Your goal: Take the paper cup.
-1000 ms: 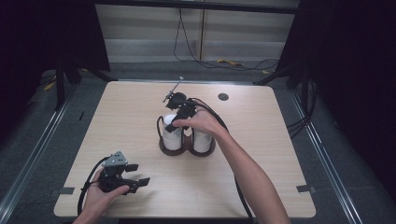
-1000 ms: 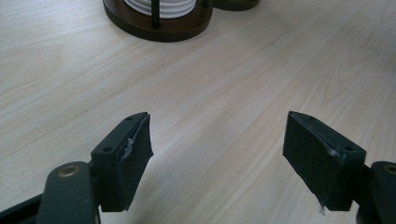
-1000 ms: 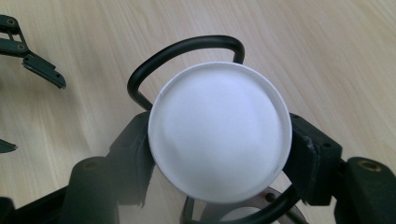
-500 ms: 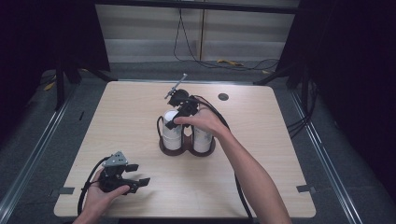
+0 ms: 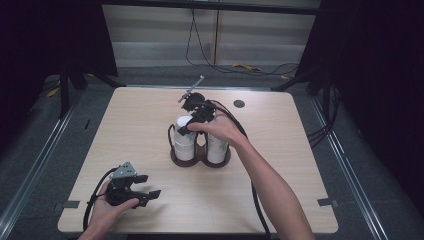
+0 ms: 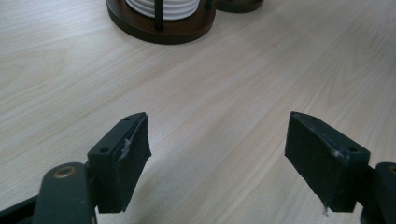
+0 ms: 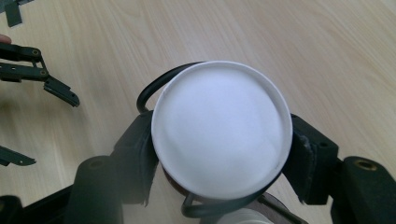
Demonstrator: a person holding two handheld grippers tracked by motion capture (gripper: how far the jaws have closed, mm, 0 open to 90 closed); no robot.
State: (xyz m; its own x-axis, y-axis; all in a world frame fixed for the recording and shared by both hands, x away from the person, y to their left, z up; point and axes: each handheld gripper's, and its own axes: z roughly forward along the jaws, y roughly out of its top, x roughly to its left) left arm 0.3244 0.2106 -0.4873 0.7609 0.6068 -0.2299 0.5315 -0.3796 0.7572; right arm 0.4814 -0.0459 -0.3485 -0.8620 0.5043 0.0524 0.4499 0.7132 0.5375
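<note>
Two stacks of white paper cups [image 5: 184, 142] seated in dark holder [image 5: 200, 159]. Top cup [image 7: 221, 127] clamped between right gripper [image 7: 219, 154] jaws, not yet lifted clear. Left gripper [image 6: 229, 154] spread wide, idle, well apart.

We log: wooden table [image 5: 150, 125] | dark cup holder [image 5: 200, 159], two white cup stacks | right gripper [image 5: 186, 129] at left stack [image 5: 184, 140] | left gripper [image 5: 146, 187] near front-left edge, jaws apart.

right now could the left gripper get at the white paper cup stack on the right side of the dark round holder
Probably yes. The left gripper sits open on bare table, apart from the holder. The right-side cup stack is untouched; the right gripper clamps the other stack's top cup.
</note>
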